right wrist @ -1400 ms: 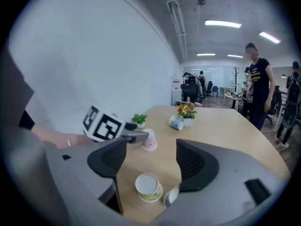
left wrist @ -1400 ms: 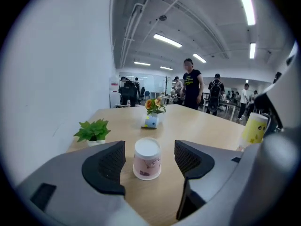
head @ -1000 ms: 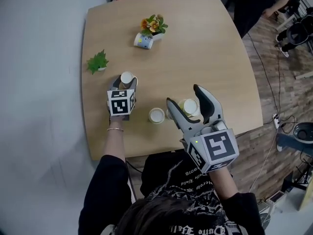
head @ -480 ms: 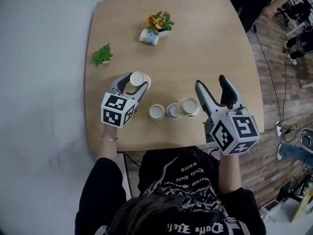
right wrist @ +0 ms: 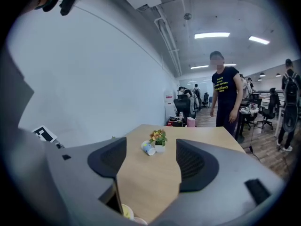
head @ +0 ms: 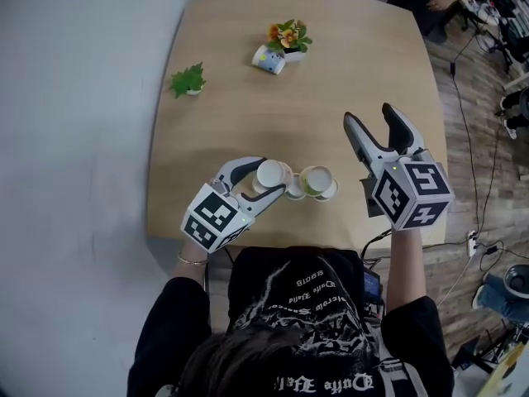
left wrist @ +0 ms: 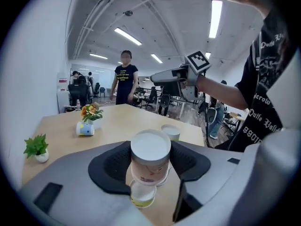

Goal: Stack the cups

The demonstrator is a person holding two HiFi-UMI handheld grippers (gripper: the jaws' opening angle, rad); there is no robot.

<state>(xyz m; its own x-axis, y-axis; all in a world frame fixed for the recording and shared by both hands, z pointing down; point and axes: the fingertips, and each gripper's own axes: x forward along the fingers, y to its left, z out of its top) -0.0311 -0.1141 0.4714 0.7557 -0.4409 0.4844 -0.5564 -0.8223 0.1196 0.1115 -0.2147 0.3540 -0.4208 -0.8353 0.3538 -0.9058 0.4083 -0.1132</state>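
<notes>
My left gripper is shut on a white paper cup, held upright above the table near its front edge. In the left gripper view this cup sits between the black pads, with a second cup on the table just below it and a third cup further off. From the head, two cups stand side by side just right of the held one. My right gripper is open and holds nothing, to the right of the cups.
At the far side of the wooden table a flower pot stands with a cup lying on its side beside it. A small green plant is at the far left. A person stands beyond the table.
My left gripper has lifted its cup and carried it rightward to the row of cups. My right gripper has moved off to the right, away from the cups.
</notes>
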